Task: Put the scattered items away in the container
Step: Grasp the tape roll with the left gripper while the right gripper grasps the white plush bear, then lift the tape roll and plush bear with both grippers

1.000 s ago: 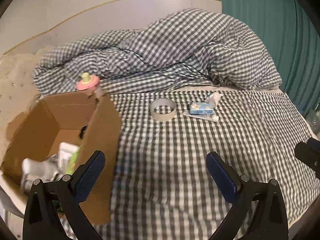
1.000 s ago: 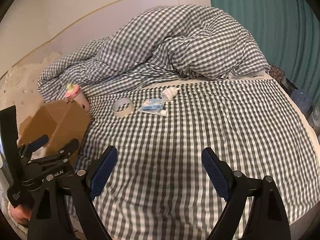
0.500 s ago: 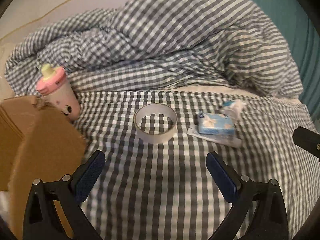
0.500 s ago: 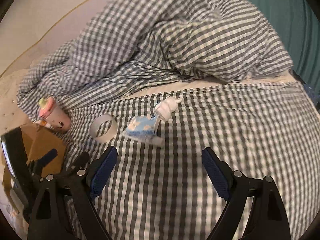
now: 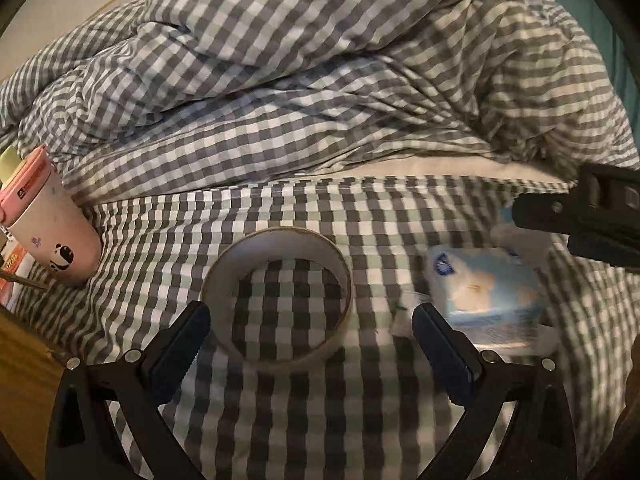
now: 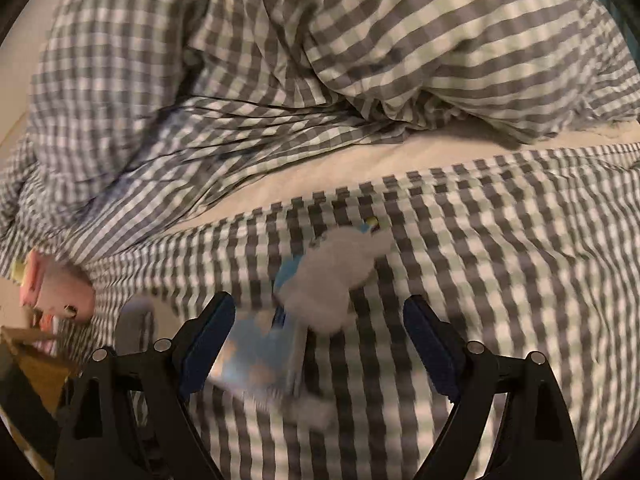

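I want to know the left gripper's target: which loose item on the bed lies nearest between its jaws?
The tape roll, lying flat just ahead of the open left gripper. The blue tissue pack lies off to the right, and the pink-lidded cup far left.

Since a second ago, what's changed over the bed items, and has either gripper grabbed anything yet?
Both grippers have closed in on the scattered items. The left gripper now frames the tape roll, open, not touching it. The right gripper has come down over the blue packet and white tube, jaws wide, nothing gripped. The cardboard box has slid almost out of view. Tape, packet, tube and pink cup lie where they were.
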`<state>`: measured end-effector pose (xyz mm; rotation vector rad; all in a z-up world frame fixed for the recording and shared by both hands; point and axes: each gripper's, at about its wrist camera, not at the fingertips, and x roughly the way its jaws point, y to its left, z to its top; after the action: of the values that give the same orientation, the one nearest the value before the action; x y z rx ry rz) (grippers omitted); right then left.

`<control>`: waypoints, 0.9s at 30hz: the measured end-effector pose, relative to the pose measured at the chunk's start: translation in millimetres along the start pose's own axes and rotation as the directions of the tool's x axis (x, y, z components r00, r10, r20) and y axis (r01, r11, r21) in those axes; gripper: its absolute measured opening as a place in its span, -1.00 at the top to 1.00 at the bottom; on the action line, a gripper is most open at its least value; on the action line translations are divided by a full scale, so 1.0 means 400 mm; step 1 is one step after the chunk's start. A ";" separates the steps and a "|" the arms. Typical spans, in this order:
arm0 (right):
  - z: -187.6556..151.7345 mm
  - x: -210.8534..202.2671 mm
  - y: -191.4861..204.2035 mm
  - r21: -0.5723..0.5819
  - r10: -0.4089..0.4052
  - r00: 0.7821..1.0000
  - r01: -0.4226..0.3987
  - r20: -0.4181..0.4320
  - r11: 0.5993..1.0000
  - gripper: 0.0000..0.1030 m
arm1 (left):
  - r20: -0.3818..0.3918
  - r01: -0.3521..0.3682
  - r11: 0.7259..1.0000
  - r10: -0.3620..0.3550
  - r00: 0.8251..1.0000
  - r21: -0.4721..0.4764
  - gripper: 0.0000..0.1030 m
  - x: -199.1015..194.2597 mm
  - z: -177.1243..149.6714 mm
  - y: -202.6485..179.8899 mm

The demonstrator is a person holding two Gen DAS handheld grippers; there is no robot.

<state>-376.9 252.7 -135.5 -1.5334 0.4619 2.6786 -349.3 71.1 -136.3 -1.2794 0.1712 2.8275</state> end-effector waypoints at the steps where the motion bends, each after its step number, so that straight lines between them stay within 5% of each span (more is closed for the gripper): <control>1: 0.004 0.020 0.005 0.000 -0.018 1.000 0.018 -0.011 1.000 -0.67 | 0.012 -0.005 1.000 0.005 1.000 0.017 -1.00 0.007 -0.001 -0.006; 4: 0.005 0.069 0.013 -0.011 -0.066 0.997 0.065 -0.040 0.998 -0.54 | -0.013 0.051 0.998 -0.051 0.999 0.047 -0.92 0.030 -0.005 -0.019; 6: -0.003 0.077 0.022 -0.042 -0.141 0.990 0.140 -0.026 0.989 -0.10 | -0.022 0.088 0.995 -0.087 0.996 0.037 -0.63 0.033 -0.005 -0.018; 9: -0.007 0.063 0.013 -0.038 -0.147 0.989 0.146 -0.024 0.989 0.08 | -0.056 0.100 0.995 -0.099 0.994 0.022 0.51 0.040 -0.003 -0.005; 11: -0.014 0.044 -0.003 -0.012 -0.112 0.993 0.112 -0.026 0.994 0.08 | -0.067 0.088 0.996 -0.086 0.994 0.033 0.73 0.040 -0.008 -0.002; 15: -0.047 -0.035 -0.019 -0.009 -0.087 0.996 0.087 0.010 0.996 0.08 | -0.083 0.105 0.994 -0.103 0.991 0.019 0.87 0.002 -0.013 0.008; 27: -0.204 -0.296 -0.022 -0.046 0.006 0.999 -0.004 0.036 0.999 0.08 | -0.036 0.168 0.984 -0.170 0.985 -0.067 0.88 -0.273 -0.064 0.049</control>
<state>-245.7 254.8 -76.0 -1.4941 0.4071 2.7343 -259.7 50.2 -69.5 -1.2988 -0.0264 2.6848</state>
